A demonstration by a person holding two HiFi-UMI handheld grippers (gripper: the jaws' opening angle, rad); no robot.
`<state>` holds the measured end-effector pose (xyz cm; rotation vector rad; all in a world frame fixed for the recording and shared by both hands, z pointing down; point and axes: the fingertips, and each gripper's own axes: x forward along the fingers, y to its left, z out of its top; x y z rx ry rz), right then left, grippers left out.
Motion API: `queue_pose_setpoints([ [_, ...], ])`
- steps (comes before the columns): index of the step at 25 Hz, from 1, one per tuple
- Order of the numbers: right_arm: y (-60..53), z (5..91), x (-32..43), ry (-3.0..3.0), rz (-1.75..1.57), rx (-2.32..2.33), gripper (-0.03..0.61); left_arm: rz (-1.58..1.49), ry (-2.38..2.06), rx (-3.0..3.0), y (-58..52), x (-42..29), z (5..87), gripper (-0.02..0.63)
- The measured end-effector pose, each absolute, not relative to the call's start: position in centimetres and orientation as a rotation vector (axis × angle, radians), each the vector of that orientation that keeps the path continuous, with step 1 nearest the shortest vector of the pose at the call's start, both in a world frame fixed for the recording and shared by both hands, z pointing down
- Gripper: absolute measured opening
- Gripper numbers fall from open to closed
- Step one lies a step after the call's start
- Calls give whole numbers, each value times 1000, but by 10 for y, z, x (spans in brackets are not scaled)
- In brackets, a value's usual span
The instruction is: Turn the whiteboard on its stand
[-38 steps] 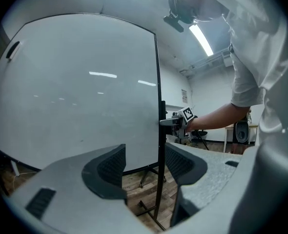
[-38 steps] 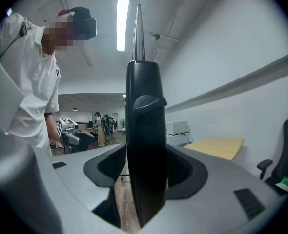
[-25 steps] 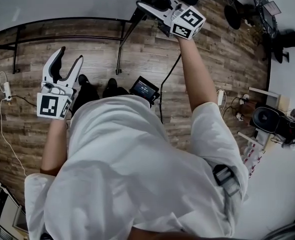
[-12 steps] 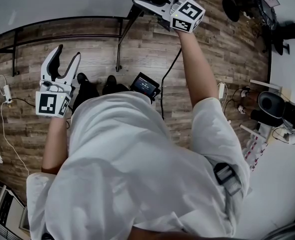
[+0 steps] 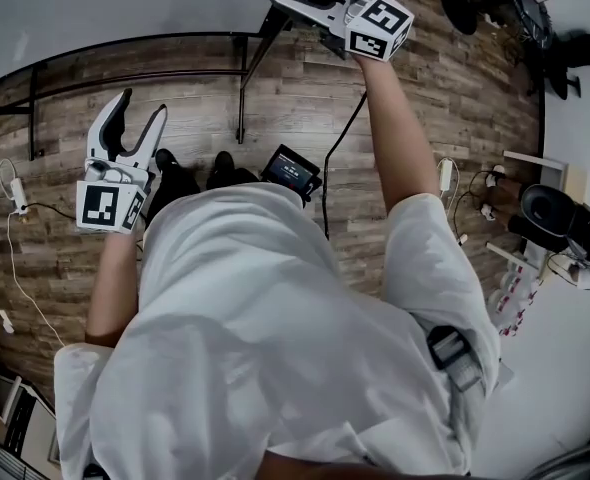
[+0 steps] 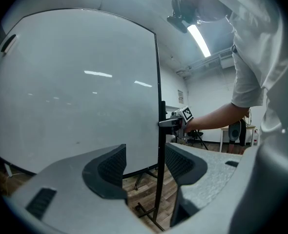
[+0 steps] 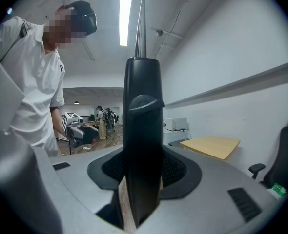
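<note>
White and wide, the board (image 6: 75, 91) is held upright on a black stand (image 6: 158, 179). The stand is set on a floor (image 5: 425, 118) made of brown wood planks. A person in a white shirt (image 5: 275, 348) is seen from above, right in front of the board.

The board's black side edge (image 7: 141, 130) is seen as a tall bar in the right gripper view. The right gripper (image 7: 143, 172) is clamped on that edge, and a dark pad is pressed on each side of the bar. In the head view the arm is stretched out far, and the right gripper (image 5: 290, 3) is found at the top of the picture. In the left gripper view it (image 6: 175, 122) is seen about half way up the edge.

The left gripper (image 5: 142, 108) is held closer to the person's body and is not touching the board. Its fingers (image 6: 107, 167) are spread apart and nothing is squeezed between them. Only the far edge of the board is seen through the gap.

A small black box (image 5: 293, 175) with a screen is laid on the floor, just beside the person's dark shoes (image 5: 165, 160). A pale wood table (image 7: 210, 145) is seen near the wall behind the board.
</note>
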<state>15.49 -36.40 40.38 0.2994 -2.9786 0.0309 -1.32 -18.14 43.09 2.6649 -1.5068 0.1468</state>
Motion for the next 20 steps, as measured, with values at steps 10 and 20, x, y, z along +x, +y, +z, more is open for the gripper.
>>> queue_pose_setpoints([
  [10,-359,405,164,-2929,40,241,174,136,-1545,2643,-174,-15,427,252],
  [20,-356,404,191,-2923,50,264,175,129,-1517,2656,-174,-6,427,252],
])
